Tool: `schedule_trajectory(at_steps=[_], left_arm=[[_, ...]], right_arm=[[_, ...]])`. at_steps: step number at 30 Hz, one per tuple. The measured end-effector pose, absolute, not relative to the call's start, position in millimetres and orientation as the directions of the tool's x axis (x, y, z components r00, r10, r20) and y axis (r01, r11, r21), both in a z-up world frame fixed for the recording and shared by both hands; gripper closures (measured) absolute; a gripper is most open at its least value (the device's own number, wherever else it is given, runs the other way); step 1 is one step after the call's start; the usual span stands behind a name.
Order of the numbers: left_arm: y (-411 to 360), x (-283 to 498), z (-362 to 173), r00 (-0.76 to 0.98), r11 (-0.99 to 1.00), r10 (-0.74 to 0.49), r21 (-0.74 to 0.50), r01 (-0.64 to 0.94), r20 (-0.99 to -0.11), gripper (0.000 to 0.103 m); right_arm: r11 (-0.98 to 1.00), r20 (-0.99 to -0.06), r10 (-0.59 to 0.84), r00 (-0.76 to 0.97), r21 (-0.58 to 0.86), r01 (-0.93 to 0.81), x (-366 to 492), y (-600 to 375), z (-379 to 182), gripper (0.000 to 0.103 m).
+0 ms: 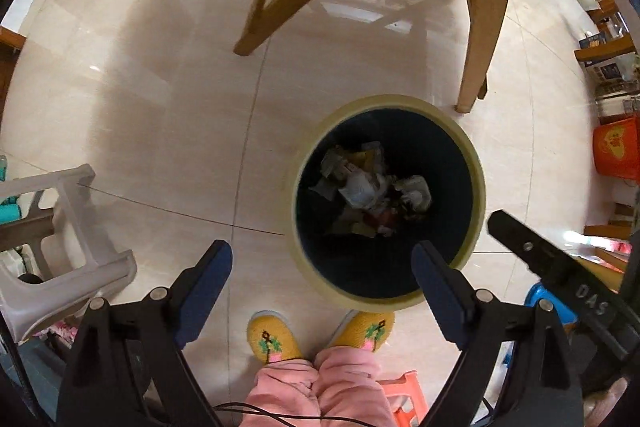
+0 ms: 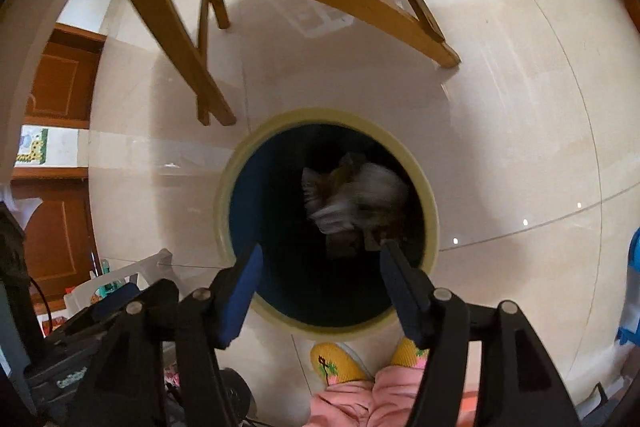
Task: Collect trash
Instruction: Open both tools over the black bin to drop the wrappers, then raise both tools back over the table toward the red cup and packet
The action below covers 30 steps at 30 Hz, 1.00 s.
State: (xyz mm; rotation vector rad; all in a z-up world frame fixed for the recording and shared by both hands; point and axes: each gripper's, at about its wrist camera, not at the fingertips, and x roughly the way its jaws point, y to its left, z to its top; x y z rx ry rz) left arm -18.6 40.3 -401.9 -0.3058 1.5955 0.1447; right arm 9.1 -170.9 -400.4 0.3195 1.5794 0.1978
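trash [image 1: 372, 187] lies crumpled at the bottom of the round bin [image 1: 478, 167], a heap of pale paper and wrappers with a bit of red among it; in the right wrist view the same heap [image 2: 352, 199] is smeared by blur, so its pieces cannot be told apart there; the bin stands on the tiled floor [image 1: 160, 107] just in front of the person's yellow slippers [image 1: 276, 339], near a wooden chair leg [image 1: 486, 27], likely so that both tools can reach it from above; the left gripper [image 1: 322, 267] hangs over the near rim with its jaws spread wide and nothing between them; the right gripper [image 2: 320, 267] points straight down into the bin's mouth, its jaws also apart and empty; one of its blue pads [image 2: 240, 295] shows bare; both being empty above the opening suggests a drop is finished, though that is a judgement only; no loose litter shows on the floor nearby; the next move would call for finding another piece elsewhere, and a white stool [image 1: 68, 247] to the left could get in the way.
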Motion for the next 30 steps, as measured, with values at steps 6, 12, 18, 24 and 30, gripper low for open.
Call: schedule_trajectory(at_steps=[6,12,18,24,30], left_arm=[[52.9,-31.4,-370.7,0.012,0.948,-0.092,-0.091,-0.305,-0.996,0.013],[60.8,-36.6,-330.6,0.058,0.951,-0.087,-0.100,-0.291,-0.995,0.013],[63.3,-42.9,-266.9,0.117,0.964,-0.058,-0.086,-0.252,-0.991,0.013],[63.6,-50.9,-198.2,0.137,0.982,-0.035,-0.059,-0.177,-0.990,0.013],[64.7,-58.5,-124.4,0.165,0.989,-0.033,-0.056,-0.135,-0.986,0.013]], right_arm=[[0.943,-0.945,0.326,0.018,0.326,0.067,6.2,-163.8,-376.5,0.040],[0.934,-0.936,0.350,0.035,0.352,0.065,-1.9,-157.9,-342.6,0.039],[0.925,-0.925,0.374,0.068,0.377,0.043,-10.2,-151.2,-290.2,0.040],[0.914,-0.907,0.403,0.124,0.406,-0.001,-24.9,-149.0,-219.6,0.040],[0.900,-0.886,0.434,0.166,0.433,-0.041,-42.3,-147.4,-143.8,0.040]])
